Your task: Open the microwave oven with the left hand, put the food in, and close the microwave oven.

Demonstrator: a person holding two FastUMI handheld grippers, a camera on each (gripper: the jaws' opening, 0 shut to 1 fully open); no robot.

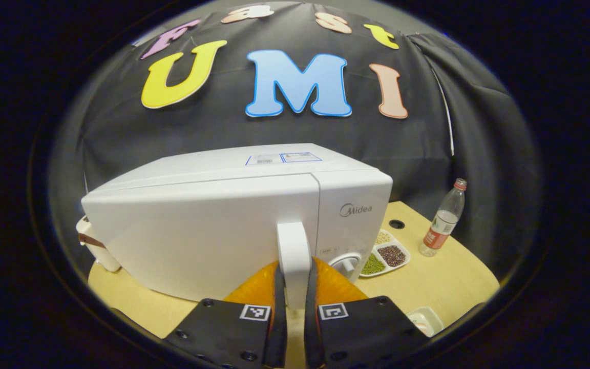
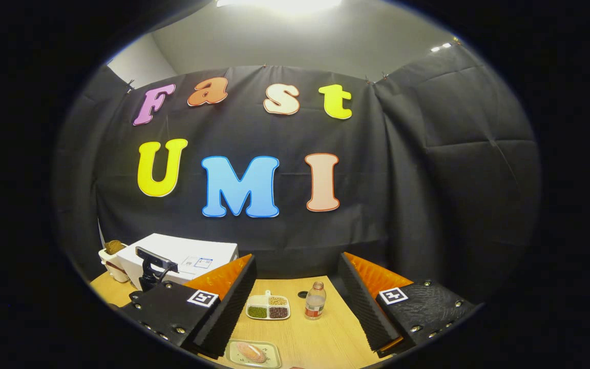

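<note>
In the left gripper view my left gripper [image 1: 293,287] sat at the bottom centre of the frame, its two fingers [image 1: 277,307] pressed against either side of the white vertical door handle [image 1: 293,256] of the microwave oven [image 1: 213,225]. So I had that tool clenched on the handle. The oven filled the middle of the frame, its door [image 1: 192,241] flush with the body, and its control dial [image 1: 345,264] showed just right of the handle. To the lower right of the oven stood a divided dish of beans [image 1: 384,253] on the wooden table [image 1: 443,282], and farther right a plastic water bottle [image 1: 443,220] stood upright. A white jug [image 1: 95,246] peeked out at the oven's left edge.

In the right gripper view my right gripper [image 2: 297,302] hung above the table [image 2: 325,338] with its fingers spread wide and nothing between them. Between them, in the lower middle of the frame, I saw the bean dish [image 2: 268,306] and the bottle [image 2: 315,301] beside it. The food [image 2: 250,351] lay on a small rectangular plate [image 2: 270,359] at the bottom edge, just below the bean dish. The microwave [image 2: 182,253] sat at lower left, partly hidden behind my other gripper's body [image 2: 151,269].
</note>
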